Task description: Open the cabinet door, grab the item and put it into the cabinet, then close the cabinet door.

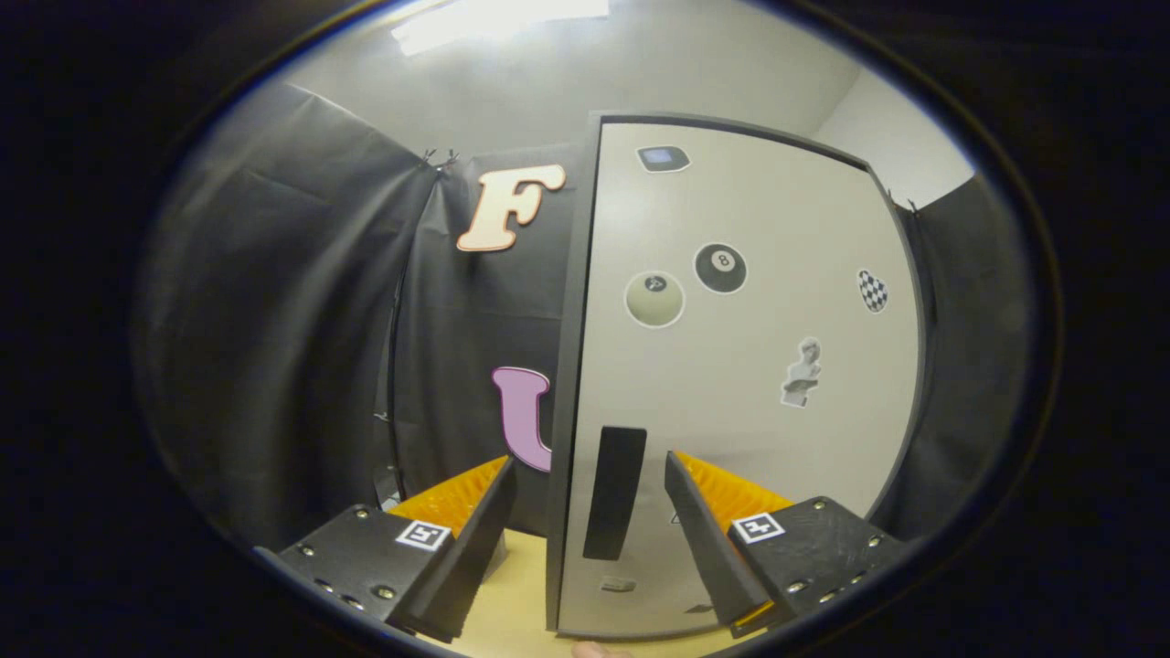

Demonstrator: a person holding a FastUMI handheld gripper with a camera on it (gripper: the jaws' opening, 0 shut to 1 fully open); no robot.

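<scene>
The gripper (590, 475) sits low in the frame with its two fingers spread wide apart, nothing pinched between them. The cabinet door (749, 366) stands upright just ahead, filling the centre and right of the frame, pale with a dark border. Its left edge (569, 384) runs down between the two fingers, and the dark vertical handle (614, 492) sits in the gap too, closer to the right finger; neither finger appears to touch the handle. Stickers dot the door: a black eight ball (720, 268) in the upper middle, a pale ball (654, 299) just left of it, a small checkered patch (873, 290) to the right, a white bust figure (802, 372) lower down, and a small dark square (663, 158) near the top. A light wooden surface (516, 599) shows at the bottom, under the fingers and the door's foot. Black cloth (274, 320) hangs across the left of the frame. I cannot see the item to be stowed
</scene>
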